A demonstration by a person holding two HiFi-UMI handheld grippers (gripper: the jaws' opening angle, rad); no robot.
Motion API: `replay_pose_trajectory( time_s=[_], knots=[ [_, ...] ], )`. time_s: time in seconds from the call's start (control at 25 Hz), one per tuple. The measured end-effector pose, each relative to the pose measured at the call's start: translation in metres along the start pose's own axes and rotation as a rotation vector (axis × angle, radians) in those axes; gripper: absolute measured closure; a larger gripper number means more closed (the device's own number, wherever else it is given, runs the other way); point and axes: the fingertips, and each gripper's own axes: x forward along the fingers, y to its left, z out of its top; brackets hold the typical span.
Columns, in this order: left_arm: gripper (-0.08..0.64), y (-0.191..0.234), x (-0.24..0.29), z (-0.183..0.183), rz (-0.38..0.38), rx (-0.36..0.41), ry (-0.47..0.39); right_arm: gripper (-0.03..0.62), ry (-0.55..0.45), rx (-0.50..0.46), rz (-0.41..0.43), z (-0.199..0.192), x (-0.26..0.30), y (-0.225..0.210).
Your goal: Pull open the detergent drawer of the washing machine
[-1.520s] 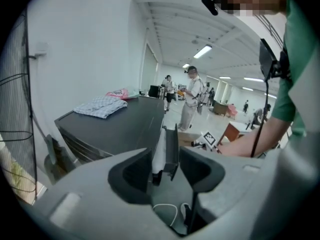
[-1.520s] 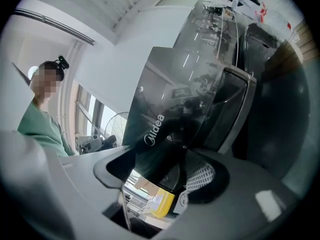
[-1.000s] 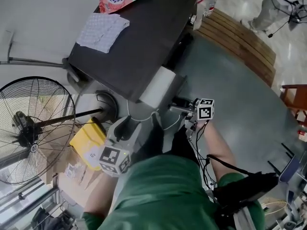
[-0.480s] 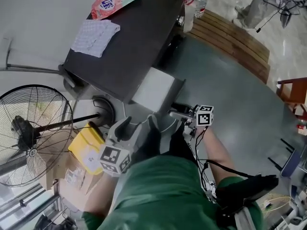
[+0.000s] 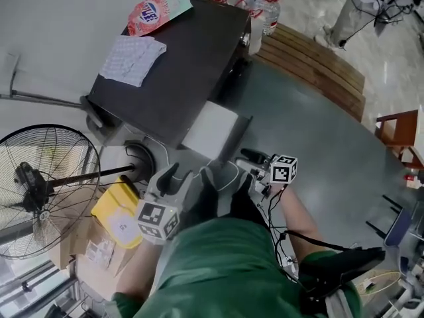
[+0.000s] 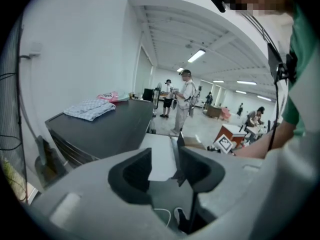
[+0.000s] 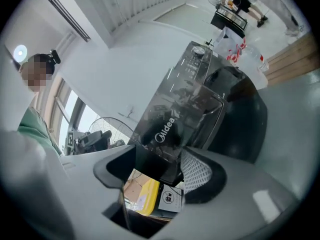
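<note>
The dark washing machine (image 5: 185, 71) stands ahead, and its detergent drawer (image 5: 211, 130) sticks out of the front with its pale inside showing. In the right gripper view the glossy black drawer front (image 7: 170, 129), marked Midea, sits between the pads. My right gripper (image 5: 250, 159) (image 7: 160, 171) is shut on that front, pointing level at the machine. My left gripper (image 5: 192, 177) (image 6: 165, 166) hangs lower left of the drawer (image 6: 160, 156), open, with nothing between its fingers.
A checked cloth (image 5: 132, 58) and a red detergent bag (image 5: 149, 12) lie on the machine top. A standing fan (image 5: 40, 184) and a yellow box (image 5: 122, 214) are at the left. Wooden decking (image 5: 311, 65) and bottles (image 5: 262, 12) lie beyond; people stand further off.
The drawer has slid further out of the machine, and my right gripper has come back toward me with it. The left gripper has stayed about where it was.
</note>
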Motion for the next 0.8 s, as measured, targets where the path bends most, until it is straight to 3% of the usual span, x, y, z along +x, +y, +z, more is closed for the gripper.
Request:
replay_pose_trajectory(
  time_s=[0.28,0.6,0.8],
  knots=[
    [0.391,0.011,0.004,0.017,0.0,0.014,-0.033,0.345,-0.138,-0.093,-0.084,0.047,-0.022,0.032],
    [0.396,0.027,0.003,0.058,0.01,0.042,-0.11,0.393,-0.329,-0.235,-0.091,0.124,-0.039,0.119],
    [0.403,0.041,0.003,0.08,0.025,0.052,-0.143,0.422,-0.342,-0.36,-0.245,0.158,-0.038,0.151]
  ],
)
